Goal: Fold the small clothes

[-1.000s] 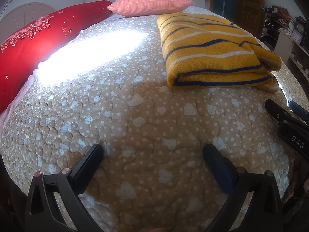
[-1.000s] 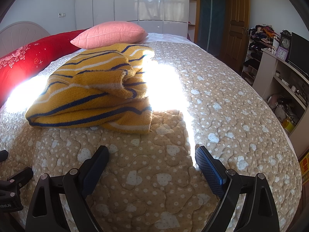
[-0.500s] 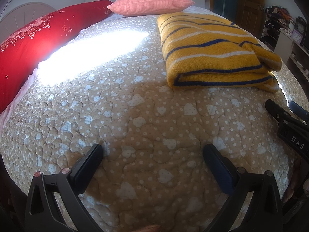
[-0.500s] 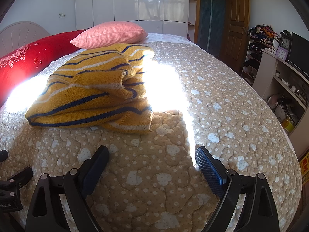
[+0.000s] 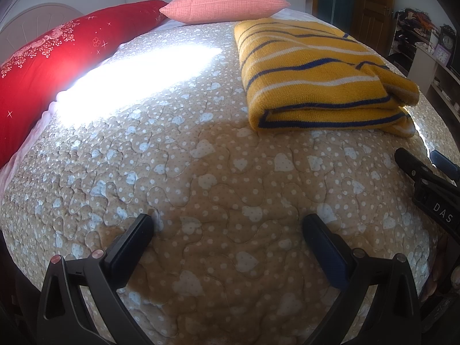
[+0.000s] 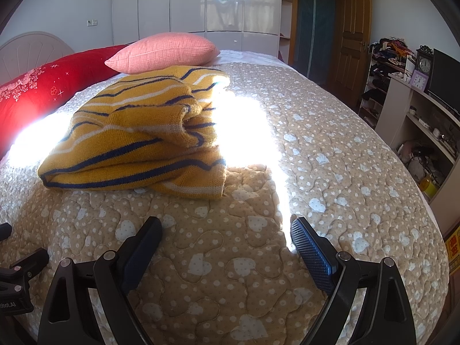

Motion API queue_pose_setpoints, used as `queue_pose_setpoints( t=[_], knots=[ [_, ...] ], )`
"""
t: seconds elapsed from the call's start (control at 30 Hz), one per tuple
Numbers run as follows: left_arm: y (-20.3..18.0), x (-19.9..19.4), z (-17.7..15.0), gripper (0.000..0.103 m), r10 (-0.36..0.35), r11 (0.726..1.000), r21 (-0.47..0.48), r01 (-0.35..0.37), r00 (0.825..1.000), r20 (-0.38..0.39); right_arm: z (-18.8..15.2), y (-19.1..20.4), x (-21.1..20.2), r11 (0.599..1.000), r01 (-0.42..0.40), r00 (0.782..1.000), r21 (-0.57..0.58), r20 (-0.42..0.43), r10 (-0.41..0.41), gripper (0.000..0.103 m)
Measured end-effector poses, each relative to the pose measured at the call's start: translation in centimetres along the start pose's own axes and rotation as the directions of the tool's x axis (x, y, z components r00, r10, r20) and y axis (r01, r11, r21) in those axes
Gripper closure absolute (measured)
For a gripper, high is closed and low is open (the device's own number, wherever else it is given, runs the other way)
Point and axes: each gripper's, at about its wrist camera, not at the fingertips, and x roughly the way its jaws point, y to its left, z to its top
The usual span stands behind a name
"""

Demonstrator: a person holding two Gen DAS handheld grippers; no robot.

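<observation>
Now | sweater (image 5: 322,77) folded on quilt (image 5: 201,172) | both grippers empty (fingers apart)

Hard sunlight blows out a white patch on the bed (image 5: 201,172) beside the sweater (image 6: 138,149), pure glare there. Nearer the camera the quilt sits in shade. Fisheye bends everything, corners go black. Focus looks sharp.

Yellow knit sweater (image 5: 313,74), navy and white stripes, folded, lying flat on quilted bedspread (image 5: 201,172)
</observation>
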Motion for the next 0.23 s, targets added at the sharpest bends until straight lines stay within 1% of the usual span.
queue_pose_setpoints(
  t=[0.23],
  knots=[
    [-0.18, 0.16, -0.07, 0.000, 0.000, 1.000, -0.001, 0.000, 1.000, -0.013, 0.07, -0.05, 0.25, 1.000, -0.002, 1.000, -0.006, -0.003, 0.002, 0.007]
  ],
)
